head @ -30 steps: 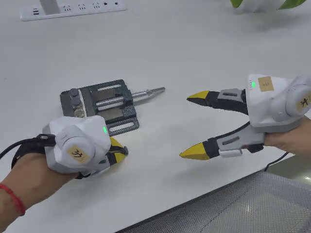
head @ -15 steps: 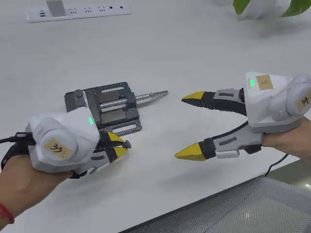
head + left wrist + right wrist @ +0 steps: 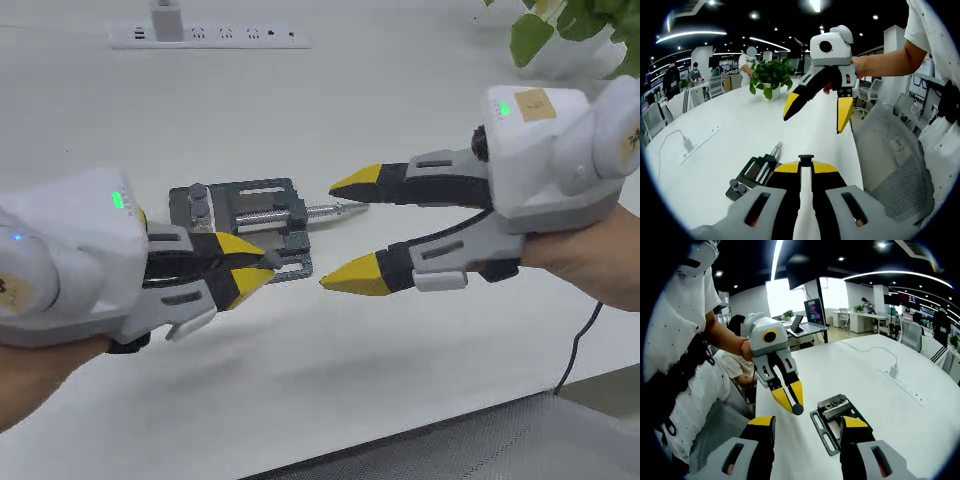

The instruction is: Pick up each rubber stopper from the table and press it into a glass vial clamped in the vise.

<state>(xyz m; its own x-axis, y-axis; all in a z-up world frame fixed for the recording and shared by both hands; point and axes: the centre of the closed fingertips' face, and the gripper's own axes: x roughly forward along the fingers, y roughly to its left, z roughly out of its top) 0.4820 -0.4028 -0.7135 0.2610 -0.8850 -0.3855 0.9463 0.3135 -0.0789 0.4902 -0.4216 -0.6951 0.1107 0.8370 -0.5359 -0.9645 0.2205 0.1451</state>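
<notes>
Left gripper (image 3: 262,268) has its yellow-tipped jaws pinched together on a small dark rubber stopper (image 3: 797,409). In the right gripper view we see the stopper as a round grey nub at the very tips. We hold this gripper off the white table (image 3: 400,100), on the near side of the vise (image 3: 250,195), and in the head view its jaws cover the vise's near left corner. Our right gripper (image 3: 345,235) is spread wide with nothing between its jaws. Its upper tip sits close by the end of the vise's screw handle (image 3: 322,211), and the lower tip hangs over bare table just beside the vise. At the vise's left end a few grey-topped vials (image 3: 198,197) stand upright; we cannot make out their glass from here. A power strip (image 3: 210,36) with a white plug (image 3: 167,17) lies along the far edge of the table, and a potted plant (image 3: 565,30) stands at the far right. A dark cable (image 3: 580,340) trails over the near edge beside a mesh chair (image 3: 450,440).
</notes>
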